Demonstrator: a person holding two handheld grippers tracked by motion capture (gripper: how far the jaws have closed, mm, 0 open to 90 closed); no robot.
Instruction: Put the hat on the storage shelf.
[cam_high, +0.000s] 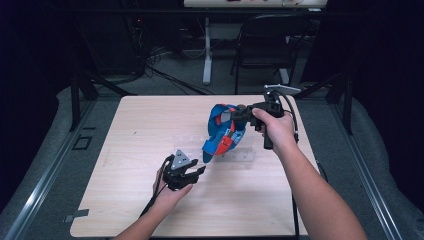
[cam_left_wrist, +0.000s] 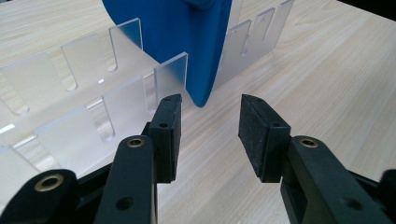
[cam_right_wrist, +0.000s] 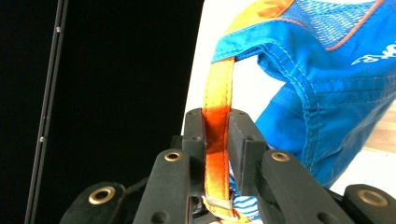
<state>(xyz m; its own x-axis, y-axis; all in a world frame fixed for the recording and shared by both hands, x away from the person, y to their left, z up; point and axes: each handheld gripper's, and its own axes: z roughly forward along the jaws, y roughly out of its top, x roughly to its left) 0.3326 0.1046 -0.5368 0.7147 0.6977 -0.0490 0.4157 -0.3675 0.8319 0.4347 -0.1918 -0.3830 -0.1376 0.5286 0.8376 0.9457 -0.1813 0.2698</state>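
Beside the cap, a clear slotted rack.

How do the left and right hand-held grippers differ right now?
The left hand-held gripper has its jaws apart with nothing between them; the right hand-held gripper is clamped on the orange strap of the blue cap. The left sits low near the table, pointing at the cap's brim beside the clear acrylic rack; the right is raised, holding the cap up. Both have black jaws.
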